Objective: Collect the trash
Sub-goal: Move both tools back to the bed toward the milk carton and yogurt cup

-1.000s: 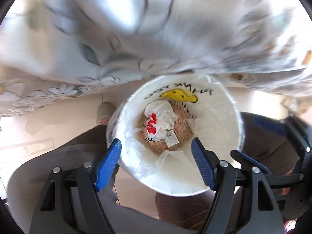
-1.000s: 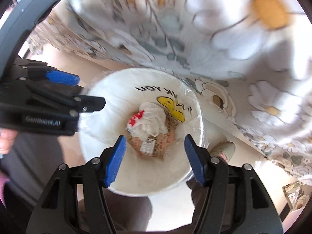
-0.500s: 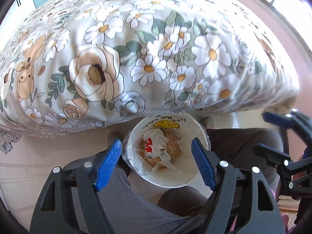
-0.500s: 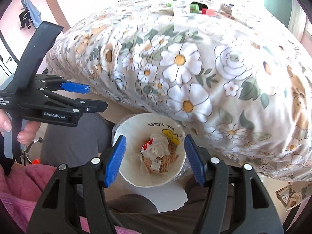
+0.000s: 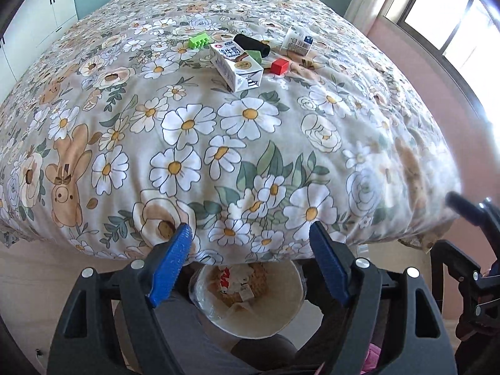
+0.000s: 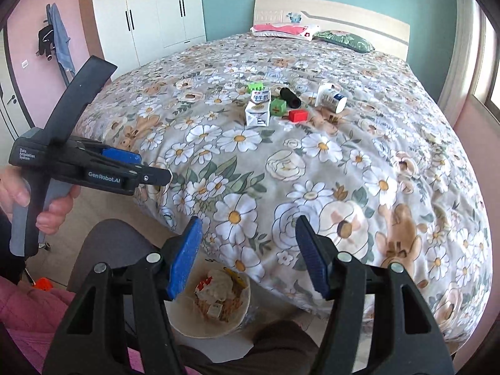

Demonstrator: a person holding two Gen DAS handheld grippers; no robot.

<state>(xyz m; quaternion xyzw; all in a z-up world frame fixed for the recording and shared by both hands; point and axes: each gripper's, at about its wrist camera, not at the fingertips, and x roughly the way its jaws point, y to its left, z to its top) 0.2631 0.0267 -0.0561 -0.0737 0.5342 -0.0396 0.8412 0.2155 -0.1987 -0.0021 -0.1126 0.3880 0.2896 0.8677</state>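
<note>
The milk carton [image 5: 236, 68] lies on its side in the middle of the bed [image 5: 218, 143], far ahead of both grippers & a bit left of the yogurt cup [image 5: 297, 43]. Its long side points away toward the pillows. The left gripper [image 5: 250, 265] and right gripper [image 6: 248, 256] both have jaws spread w/ nothing in them, about equally far, and the trash bin [image 6: 215, 328] sits on the floor right under them.
</note>
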